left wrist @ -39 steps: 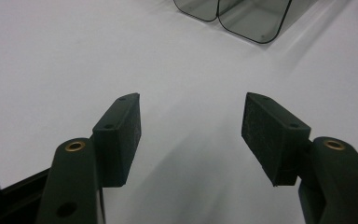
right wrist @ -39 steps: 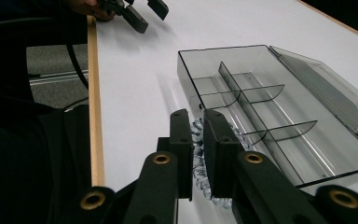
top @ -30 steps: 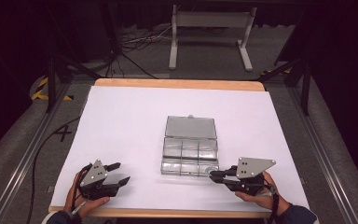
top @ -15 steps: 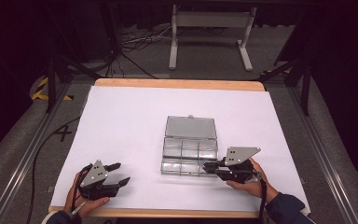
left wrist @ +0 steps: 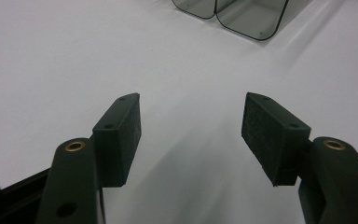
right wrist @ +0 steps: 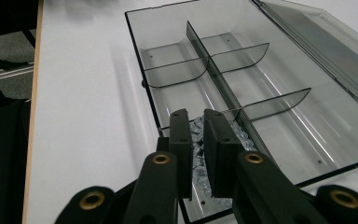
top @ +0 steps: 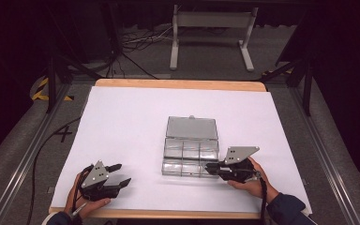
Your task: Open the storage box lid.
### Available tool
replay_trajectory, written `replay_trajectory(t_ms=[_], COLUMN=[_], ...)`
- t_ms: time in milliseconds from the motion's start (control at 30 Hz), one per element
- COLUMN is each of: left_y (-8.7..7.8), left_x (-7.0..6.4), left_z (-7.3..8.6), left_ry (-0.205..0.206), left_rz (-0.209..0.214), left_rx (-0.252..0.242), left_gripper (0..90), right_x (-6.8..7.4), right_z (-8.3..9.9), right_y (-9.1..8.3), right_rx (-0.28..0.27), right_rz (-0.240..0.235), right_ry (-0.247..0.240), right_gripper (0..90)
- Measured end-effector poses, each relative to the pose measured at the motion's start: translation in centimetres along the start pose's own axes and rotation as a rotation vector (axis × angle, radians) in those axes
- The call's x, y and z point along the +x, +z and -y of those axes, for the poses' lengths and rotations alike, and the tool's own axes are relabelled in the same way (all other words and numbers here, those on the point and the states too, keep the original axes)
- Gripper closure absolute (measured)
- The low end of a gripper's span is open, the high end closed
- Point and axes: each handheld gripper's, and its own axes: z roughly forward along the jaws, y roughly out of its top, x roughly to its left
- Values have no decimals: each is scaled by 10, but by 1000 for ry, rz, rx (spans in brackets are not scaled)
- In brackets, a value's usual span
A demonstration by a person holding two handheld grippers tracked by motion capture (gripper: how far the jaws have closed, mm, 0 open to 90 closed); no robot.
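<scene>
- Reaching into the clear compartment box (top: 190, 149), the right gripper (top: 212, 167) sits at the box's near right corner, jaws nearly closed with a narrow gap between them.
- In the right gripper view, the right gripper's tips (right wrist: 197, 122) hang over a heap of small clear beads (right wrist: 200, 158) in the nearest compartment; whether a bead is pinched between them cannot be told.
- The step in hand looks like picking small pieces out of that compartment, or dropping them in; the remaining compartments appear bare.
- The box lies mid-surface, its lid (top: 191, 127) folded open on the far side, on the white surface (top: 122, 122).
- The left gripper (top: 117, 174) rests near the left front edge, well apart from the box, jaws wide open and holding nothing; its own view shows a box corner (left wrist: 242, 16) far ahead.
- The next move likely calls for a small, careful lift clear of the low dividers (right wrist: 223, 86), keeping the jaws steady.
</scene>
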Motion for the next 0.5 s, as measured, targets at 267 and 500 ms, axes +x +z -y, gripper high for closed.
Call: replay_trajectory(t_ms=[267,500], left_y=[0,0], left_x=[0,0], left_z=[0,0], left_ry=[1,4], left_rz=[0,1], left_rx=[1,3], left_gripper=[385,385], right_x=[-2,-2], right_z=[2,3], right_y=[3,4], right_rx=[6,8], right_rz=[1,14], right_ry=[16,28], right_gripper=[819,806])
